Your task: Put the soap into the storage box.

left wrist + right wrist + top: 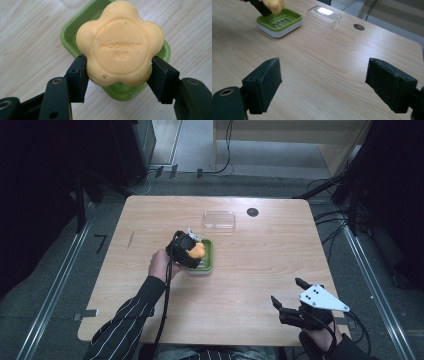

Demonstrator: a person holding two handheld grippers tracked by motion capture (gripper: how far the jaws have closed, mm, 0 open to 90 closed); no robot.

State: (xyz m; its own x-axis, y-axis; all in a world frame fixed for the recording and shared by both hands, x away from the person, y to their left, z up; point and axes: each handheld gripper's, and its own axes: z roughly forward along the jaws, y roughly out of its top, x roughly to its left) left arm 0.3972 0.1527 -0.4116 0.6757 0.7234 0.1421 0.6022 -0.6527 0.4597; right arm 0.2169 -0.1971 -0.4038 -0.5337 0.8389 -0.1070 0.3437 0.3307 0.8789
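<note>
An orange flower-shaped soap (120, 42) is clamped between the black jaws of my left gripper (118, 72), just above a green soap dish (67, 37). From above, the soap (196, 251) hangs over the dish (209, 256) near the table's middle, with the left gripper (186, 250) on it. The right gripper view catches the soap (275, 5) over the slotted dish (280, 21) at the far left. My right gripper (290, 295) sits near the table's front right edge, open, with bare wood between its jaws (323, 82).
A clear plastic lid (219, 219) lies behind the dish, also seen as a lid (324, 15) in the right gripper view. A round cable hole (252, 212) is in the tabletop at the back. Floor rails run along both sides of the table.
</note>
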